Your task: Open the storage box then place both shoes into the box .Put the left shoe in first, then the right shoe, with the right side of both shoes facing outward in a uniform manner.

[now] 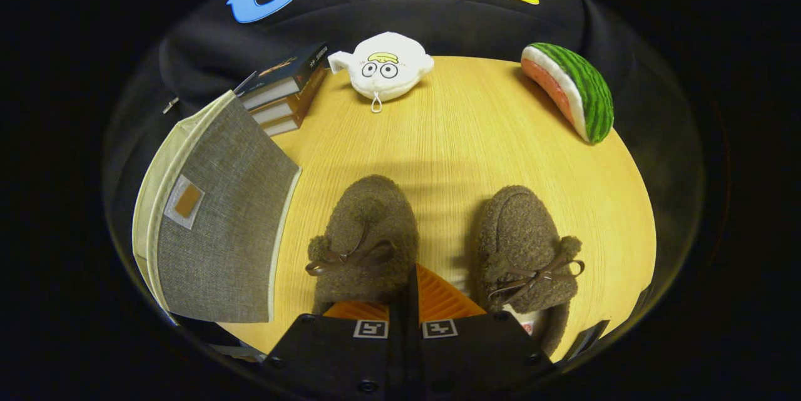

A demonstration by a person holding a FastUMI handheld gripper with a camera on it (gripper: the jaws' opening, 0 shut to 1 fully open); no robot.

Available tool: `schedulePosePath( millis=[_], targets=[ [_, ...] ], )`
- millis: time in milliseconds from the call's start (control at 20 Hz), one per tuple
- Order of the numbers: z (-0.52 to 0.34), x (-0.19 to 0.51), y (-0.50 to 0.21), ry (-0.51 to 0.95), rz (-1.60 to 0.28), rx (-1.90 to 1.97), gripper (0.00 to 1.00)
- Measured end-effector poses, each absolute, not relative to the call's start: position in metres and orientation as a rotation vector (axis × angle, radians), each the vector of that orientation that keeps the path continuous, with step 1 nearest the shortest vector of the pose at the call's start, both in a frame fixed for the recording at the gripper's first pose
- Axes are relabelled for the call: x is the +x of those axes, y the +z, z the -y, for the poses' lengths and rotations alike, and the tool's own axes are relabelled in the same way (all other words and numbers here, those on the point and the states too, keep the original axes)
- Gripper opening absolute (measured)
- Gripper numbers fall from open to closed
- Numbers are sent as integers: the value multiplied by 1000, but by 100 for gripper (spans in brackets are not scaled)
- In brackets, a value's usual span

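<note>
1. On the round wooden table (450,138) the storage box (219,238) lies toward the left edge, its grey fabric lid still down, so the opening step looks not yet done.
2. Both shoes stand near the front edge, toes pointing away from the gripper (403,301): the left shoe (366,238) just ahead of the fingers and slightly left, the right shoe (525,251) further off to the right.
3. Between the two shoes sits the gripper, its fingers drawn close together with nothing held between them; only a thin gap shows.
4. From the fingers, the box lies to the left and a little forward, beside the left shoe, its long side running away toward the stacked books (288,91) at the back left edge.
5. My judgement: the coming move calls for swinging left past the left shoe to reach the lid's near edge, and clipping that shoe is the risk.
6. At the far edge rest a white plush toy (385,66) and a watermelon slice toy (572,91), well apart from the work.
</note>
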State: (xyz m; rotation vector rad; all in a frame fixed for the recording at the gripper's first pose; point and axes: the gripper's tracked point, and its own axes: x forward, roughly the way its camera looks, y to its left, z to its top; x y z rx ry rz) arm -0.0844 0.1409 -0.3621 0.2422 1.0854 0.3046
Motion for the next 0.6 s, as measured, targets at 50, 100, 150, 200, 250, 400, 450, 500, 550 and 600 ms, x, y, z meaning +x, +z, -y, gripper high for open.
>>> schedulePosePath(
  millis=[50, 100, 150, 200, 250, 400, 450, 500, 550, 600],
  targets=[
    [-139, -84, -353, 298, -1086, 248, 5],
    [-137, -84, -342, 292, -1083, 252, 5],
    [-134, -83, -330, 283, -1083, 254, 5],
    [-131, -82, -318, 273, -1090, 256, 5],
    [-128, -81, -303, 263, -1092, 263, 5],
    [-128, -65, -249, 258, -1049, 293, 5],
    [-129, -59, -231, 259, -1035, 300, 5],
    [-132, -53, -212, 261, -1019, 308, 5],
    [-135, -47, -193, 261, -1001, 320, 5],
    [-140, -42, -175, 263, -987, 332, 5]
  ],
)
